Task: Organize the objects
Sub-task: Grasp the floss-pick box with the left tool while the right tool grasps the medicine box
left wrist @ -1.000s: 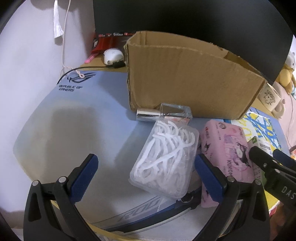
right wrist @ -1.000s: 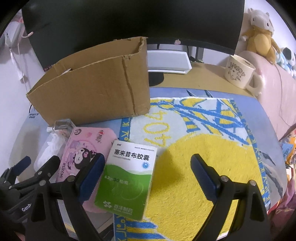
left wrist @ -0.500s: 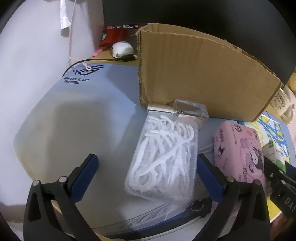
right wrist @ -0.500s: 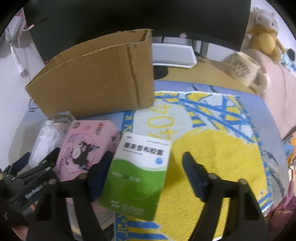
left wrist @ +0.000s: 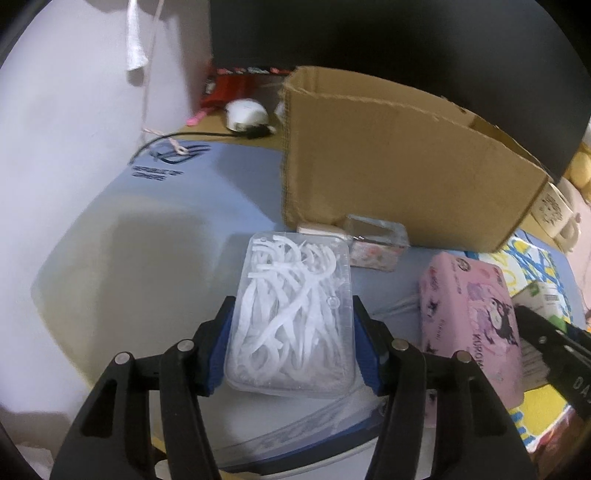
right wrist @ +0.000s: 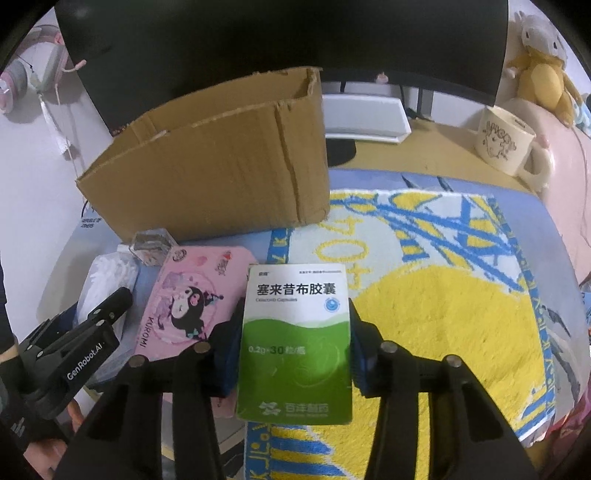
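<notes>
My left gripper is shut on a clear plastic box of white floss picks, its blue pads against both long sides. My right gripper is shut on a green and white medicine box with Chinese print. A pink Kuromi pack lies between them, also in the right wrist view. A small clear bottle with a silver cap lies against the open cardboard box, which also shows in the right wrist view.
A blue desk mat and a yellow and blue towel cover the desk. A monitor stands behind the box. A cream mug, a plush toy and a white mouse sit at the back.
Both grippers moved forward and closed: the left on the floss pick box, the right on the medicine box. Both were open half a second ago.
</notes>
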`<state>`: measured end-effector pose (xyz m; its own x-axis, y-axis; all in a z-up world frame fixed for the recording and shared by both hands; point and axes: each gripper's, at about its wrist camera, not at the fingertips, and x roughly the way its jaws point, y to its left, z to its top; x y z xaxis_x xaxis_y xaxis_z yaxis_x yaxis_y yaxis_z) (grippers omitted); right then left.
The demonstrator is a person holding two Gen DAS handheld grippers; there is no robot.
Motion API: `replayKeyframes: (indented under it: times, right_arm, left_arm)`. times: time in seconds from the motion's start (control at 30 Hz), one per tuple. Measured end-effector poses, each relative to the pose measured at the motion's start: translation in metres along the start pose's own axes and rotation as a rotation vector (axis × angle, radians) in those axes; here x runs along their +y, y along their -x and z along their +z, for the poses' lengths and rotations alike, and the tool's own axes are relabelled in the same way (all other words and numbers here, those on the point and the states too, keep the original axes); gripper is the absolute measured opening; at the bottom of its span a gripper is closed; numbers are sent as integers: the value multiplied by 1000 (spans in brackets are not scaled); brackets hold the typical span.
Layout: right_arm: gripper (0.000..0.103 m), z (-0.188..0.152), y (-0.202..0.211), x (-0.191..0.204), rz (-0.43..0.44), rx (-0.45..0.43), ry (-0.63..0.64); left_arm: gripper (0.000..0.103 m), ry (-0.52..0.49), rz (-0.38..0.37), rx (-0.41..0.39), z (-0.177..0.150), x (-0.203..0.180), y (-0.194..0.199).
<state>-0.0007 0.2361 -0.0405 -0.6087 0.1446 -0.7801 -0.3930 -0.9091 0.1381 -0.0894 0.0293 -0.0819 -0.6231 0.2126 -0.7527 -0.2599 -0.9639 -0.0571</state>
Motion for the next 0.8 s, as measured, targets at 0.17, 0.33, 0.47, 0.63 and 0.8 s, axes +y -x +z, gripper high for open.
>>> replayKeyframes:
  times: [0.17,0.33,0.47,0.63,0.8]
  right_arm:
    - [50,6,6,2,26,-21,3]
    - [50,18,12,4,29,-47,16]
    - [50,27,20,4,32,-73,26]
    - [50,35,29,-1,43,-97,8]
    - [50,45,43,-4,44,-127,-5]
  left_arm:
    - [57,9,1,-40,3,8,10]
    - [57,46,-1,-88,9,15,25]
    - [57,46,8,-123,10,13,37]
    - [57,57,4,-159,18,13,48]
    - [57,72,2,-186,26,10,56]
